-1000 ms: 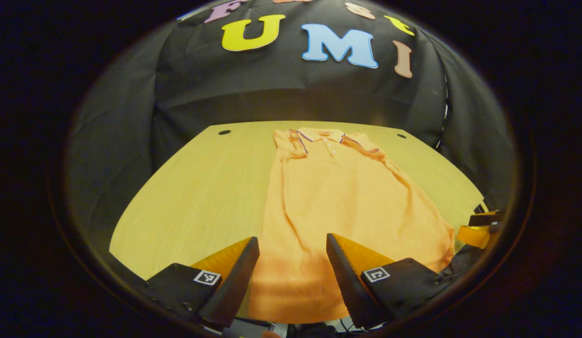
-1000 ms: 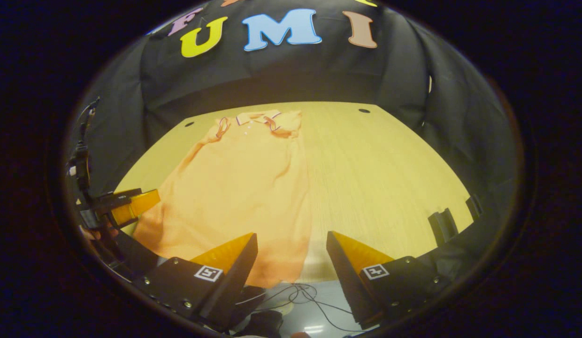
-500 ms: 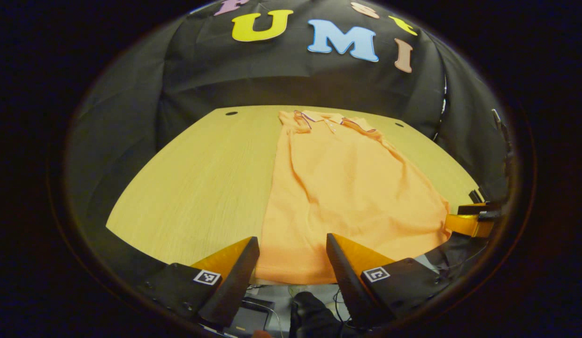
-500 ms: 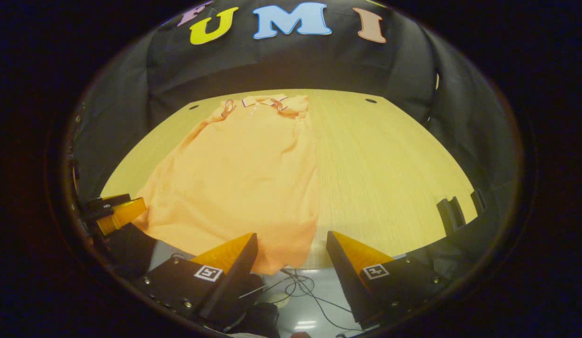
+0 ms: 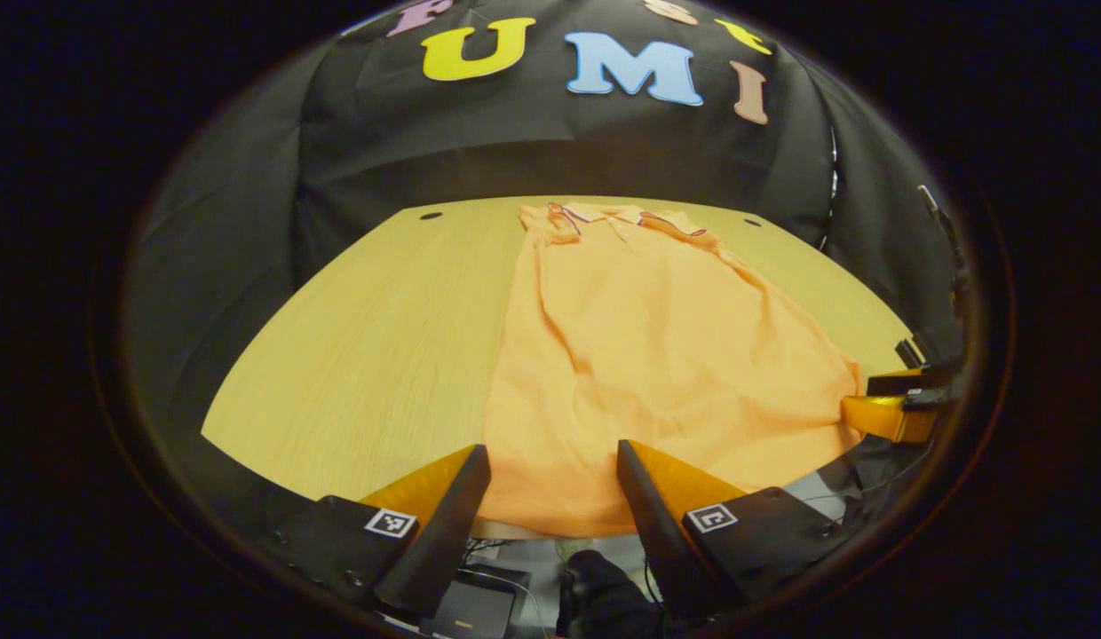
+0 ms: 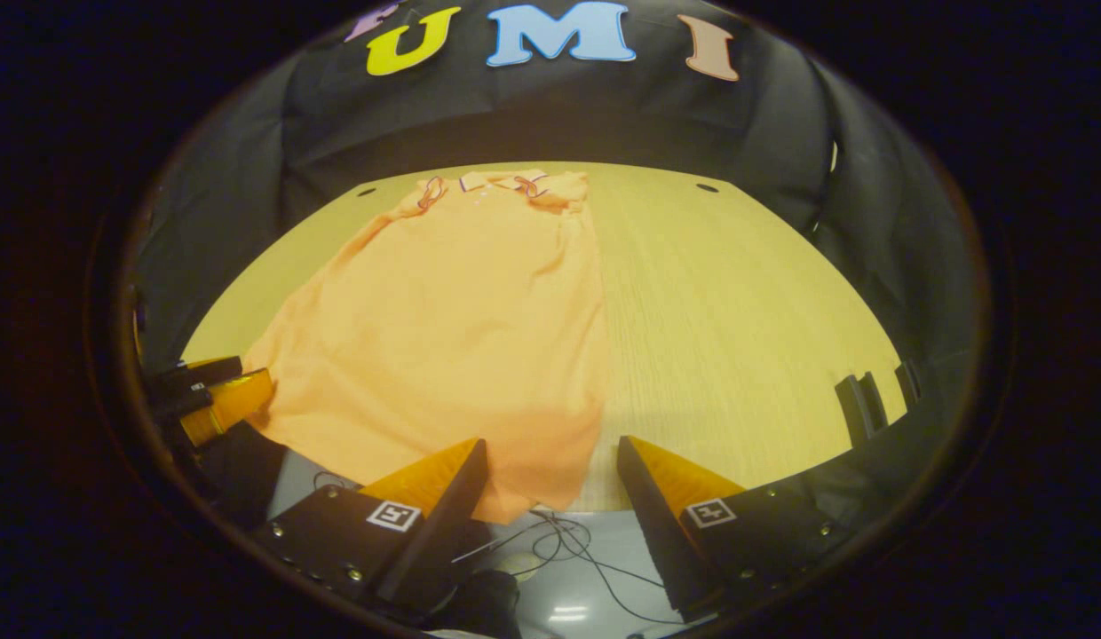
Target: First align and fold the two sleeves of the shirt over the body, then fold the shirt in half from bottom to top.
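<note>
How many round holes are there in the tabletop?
2. Both sit near the table's far edge: one hole to the left of the shirt's collar, the other hole to its right. More could lie hidden under the shirt.

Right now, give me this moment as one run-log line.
stage: sleeves folded in, bottom fold pending | shirt: flat on table, hem overhanging | left gripper: open | right gripper: open
</note>
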{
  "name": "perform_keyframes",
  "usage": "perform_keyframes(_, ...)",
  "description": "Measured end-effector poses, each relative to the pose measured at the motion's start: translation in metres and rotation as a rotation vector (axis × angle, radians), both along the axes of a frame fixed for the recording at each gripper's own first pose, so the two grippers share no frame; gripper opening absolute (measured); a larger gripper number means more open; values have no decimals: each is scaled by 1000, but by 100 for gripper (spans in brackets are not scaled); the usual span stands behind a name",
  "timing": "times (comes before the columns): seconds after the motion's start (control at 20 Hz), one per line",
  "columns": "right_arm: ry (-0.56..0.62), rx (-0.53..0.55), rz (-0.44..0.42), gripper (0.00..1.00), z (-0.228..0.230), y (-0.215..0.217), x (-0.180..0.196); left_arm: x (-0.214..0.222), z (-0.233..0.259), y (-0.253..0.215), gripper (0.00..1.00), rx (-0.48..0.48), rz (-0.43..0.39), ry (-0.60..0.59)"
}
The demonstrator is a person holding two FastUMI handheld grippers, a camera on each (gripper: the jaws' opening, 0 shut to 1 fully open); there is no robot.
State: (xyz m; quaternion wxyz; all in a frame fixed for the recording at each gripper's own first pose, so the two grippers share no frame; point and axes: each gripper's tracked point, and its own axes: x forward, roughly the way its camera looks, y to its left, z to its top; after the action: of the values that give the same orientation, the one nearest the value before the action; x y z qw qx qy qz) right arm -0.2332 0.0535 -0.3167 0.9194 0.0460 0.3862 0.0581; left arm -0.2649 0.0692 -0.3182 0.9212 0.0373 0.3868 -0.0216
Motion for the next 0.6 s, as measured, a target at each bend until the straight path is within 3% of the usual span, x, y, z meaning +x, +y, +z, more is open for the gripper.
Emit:
perform_keyframes(0.05, -2, 3, -4, 93, -2, 0, -1, 0, 0, 0, 95, 6, 0, -2)
perform_keyframes(0.1, -4, 12, -8, 79, 0, 2, -2, 2, 1, -1, 95, 1, 2, -5)
perform_keyframes(0.15, -7, 15, -6, 71, -1, 3, -2, 3, 0, -2, 94, 4, 9, -8)
perform_keyframes(0.2, -7, 18, -1, 57, -1, 5, -2, 4, 0, -3, 81, 3, 11, -9)
perform_keyframes(0.25, -8, 27, 0, 54, -1, 6, -2, 6, 0, -6, 68, 0, 5, -10)
perform_keyframes(0.3, -7, 29, -1, 40, -1, 7, -2, 7, -1, -7, 58, 0, 11, -13)
perform_keyframes(0.45, 1, 24, 33, 39, -3, 3, -1, 9, -1, -12, 22, -6, 11, -10)
perform_keyframes(0.5, 2, 63, 9, 24, 4, 7, -11, 12, -1, -9, 7, -11, 21, -5)
perform_keyframes(0.55, 18, 95, 15, 8, 3, 5, -7, 12, -2, -9, 8, -7, 19, 9)
perform_keyframes(0.6, 27, 115, 17, 8, -2, 6, -2, 11, -2, -9, 7, -3, 17, 20)
